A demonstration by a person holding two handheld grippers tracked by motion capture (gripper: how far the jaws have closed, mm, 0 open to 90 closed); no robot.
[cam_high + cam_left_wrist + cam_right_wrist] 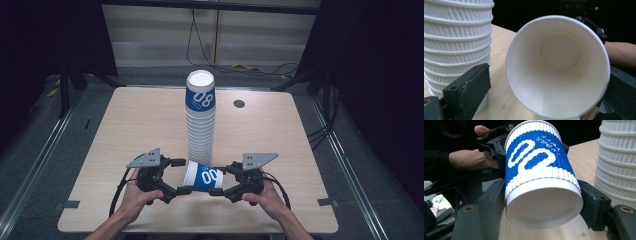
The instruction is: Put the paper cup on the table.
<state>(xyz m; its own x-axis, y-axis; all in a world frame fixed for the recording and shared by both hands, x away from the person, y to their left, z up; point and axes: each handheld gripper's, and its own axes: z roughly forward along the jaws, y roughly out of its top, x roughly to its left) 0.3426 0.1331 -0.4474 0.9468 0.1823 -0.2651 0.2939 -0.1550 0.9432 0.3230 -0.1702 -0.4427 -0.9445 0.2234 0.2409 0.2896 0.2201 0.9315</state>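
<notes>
A blue-and-white ribbed paper cup lies on its side just above the table, held between both hands. My right gripper is shut on the cup's base end, one jaw pressing each side. My left gripper is open around the cup's mouth. In the left gripper view the white inside of the cup faces the camera. A clear gap separates one left finger from the rim. A tall stack of matching cups stands upside down just behind.
The stack stands close to the held cup on the left gripper's side, and the same stack rises beside the right gripper's jaw. A round cable hole sits at the table's back right. Cables lie on the floor beyond.
</notes>
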